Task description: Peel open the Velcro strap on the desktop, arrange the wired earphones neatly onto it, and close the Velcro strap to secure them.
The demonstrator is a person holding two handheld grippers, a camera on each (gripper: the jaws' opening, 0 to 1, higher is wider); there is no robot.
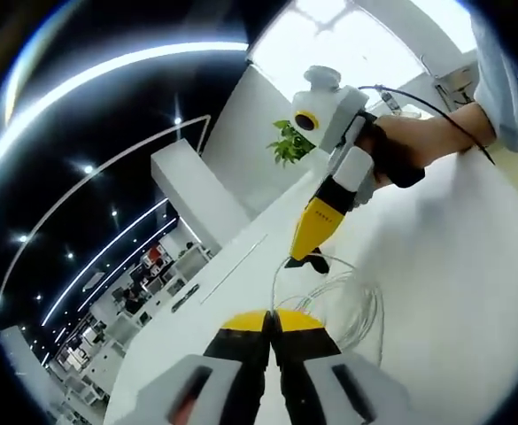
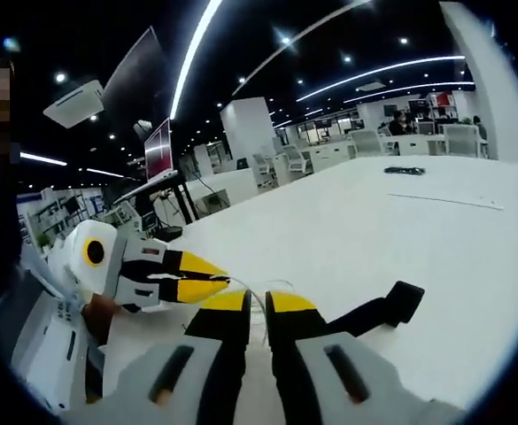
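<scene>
Here, one earphone wire (image 1: 347, 305), one black Velcro strap (image 2: 384, 312); both grippers' jaws pinch the wire, left gripper (image 1: 270, 320), right gripper (image 2: 257, 303).

Earphone cable (image 1: 347, 305): thin pale loops, faint against the white desktop (image 1: 453, 292); earbuds too small to tell.
Velcro strap (image 2: 378, 312): near end hidden behind the right gripper (image 2: 257, 312).
Left gripper (image 1: 272, 326): body cut off by the lower edge.
Person's hand (image 1: 418, 142): sleeve cut by the right edge.
</scene>
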